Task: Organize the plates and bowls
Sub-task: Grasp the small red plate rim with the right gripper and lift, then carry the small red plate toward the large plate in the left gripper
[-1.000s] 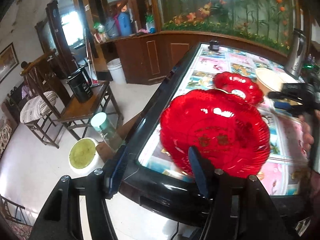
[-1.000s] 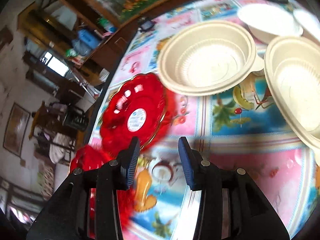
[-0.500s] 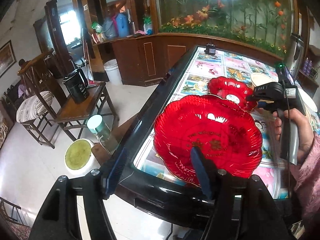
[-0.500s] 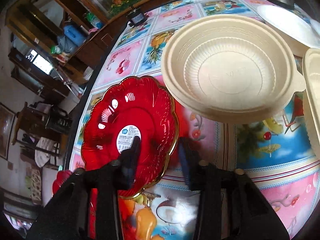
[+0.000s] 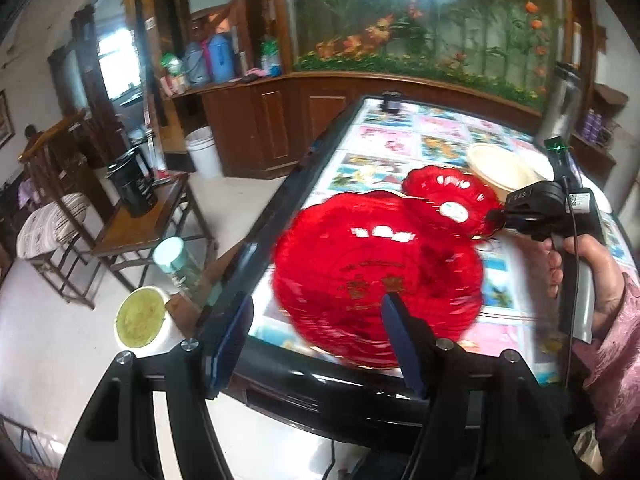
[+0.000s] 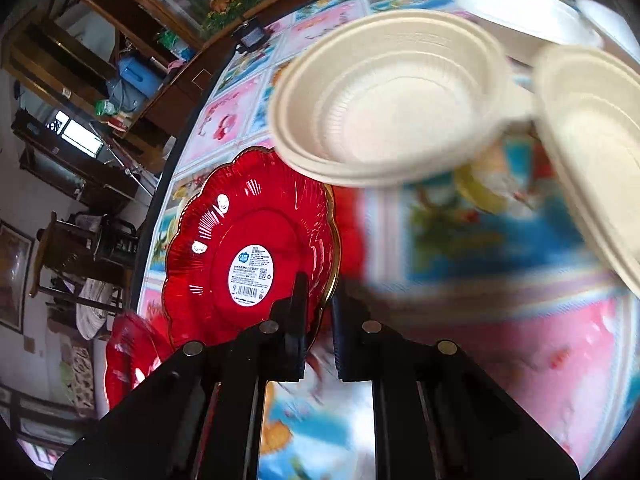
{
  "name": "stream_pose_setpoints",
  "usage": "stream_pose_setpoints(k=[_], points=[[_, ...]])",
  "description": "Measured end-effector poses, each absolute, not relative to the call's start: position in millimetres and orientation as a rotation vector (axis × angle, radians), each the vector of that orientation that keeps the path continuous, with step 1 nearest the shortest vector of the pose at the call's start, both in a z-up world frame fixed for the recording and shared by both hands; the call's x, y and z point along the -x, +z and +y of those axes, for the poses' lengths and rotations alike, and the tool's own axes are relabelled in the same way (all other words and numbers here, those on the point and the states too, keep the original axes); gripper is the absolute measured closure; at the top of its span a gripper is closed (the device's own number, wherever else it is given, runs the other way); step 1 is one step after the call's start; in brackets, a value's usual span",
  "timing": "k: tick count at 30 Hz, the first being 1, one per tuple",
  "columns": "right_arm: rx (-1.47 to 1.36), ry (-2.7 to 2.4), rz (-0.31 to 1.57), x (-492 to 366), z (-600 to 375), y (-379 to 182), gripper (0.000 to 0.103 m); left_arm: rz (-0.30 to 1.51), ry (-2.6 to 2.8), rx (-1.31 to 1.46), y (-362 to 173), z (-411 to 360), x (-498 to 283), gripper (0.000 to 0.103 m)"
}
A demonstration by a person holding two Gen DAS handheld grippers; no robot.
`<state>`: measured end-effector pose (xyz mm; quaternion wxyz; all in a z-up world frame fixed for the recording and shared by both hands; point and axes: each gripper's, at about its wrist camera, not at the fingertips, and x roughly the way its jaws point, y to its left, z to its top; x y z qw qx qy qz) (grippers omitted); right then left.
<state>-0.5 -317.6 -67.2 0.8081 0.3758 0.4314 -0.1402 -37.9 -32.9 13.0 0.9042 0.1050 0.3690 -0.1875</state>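
Observation:
A large red scalloped plate [image 5: 376, 272] lies at the near corner of the picture-covered table [image 5: 400, 136]. My left gripper [image 5: 316, 340] stands open over it: the right finger overlaps the near rim, the left finger hangs off the table's edge. Behind it a smaller red plate with a white sticker [image 6: 248, 248] [image 5: 448, 200] is tilted up. My right gripper [image 6: 320, 300] [image 5: 494, 216] is closing tight on its rim. Cream bowls [image 6: 392, 112] [image 6: 592, 152] stand just beyond it.
A white dish [image 6: 520, 12] and a steel flask [image 5: 560, 104] are at the table's far right. A small black device [image 5: 392, 100] sits at the far end. Left of the black table edge [image 5: 272, 216] stand a side table [image 5: 136, 232], jars and chairs.
My right gripper came down over the small red plate, its jaws closed on the rim, and the plate tipped up. The left gripper's jaws spread slightly wider over the large plate.

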Motion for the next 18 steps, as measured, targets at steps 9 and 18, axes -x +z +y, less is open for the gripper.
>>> stream_pose_setpoints(k=[9, 18], points=[[-0.831, -0.265, 0.897, 101, -329, -55, 0.094, 0.805, -0.675, -0.268, 21, -85, 82, 0.024], [-0.868, -0.290, 0.880, 208, -371, -52, 0.094, 0.961, -0.764, -0.262, 3, -149, 90, 0.023]])
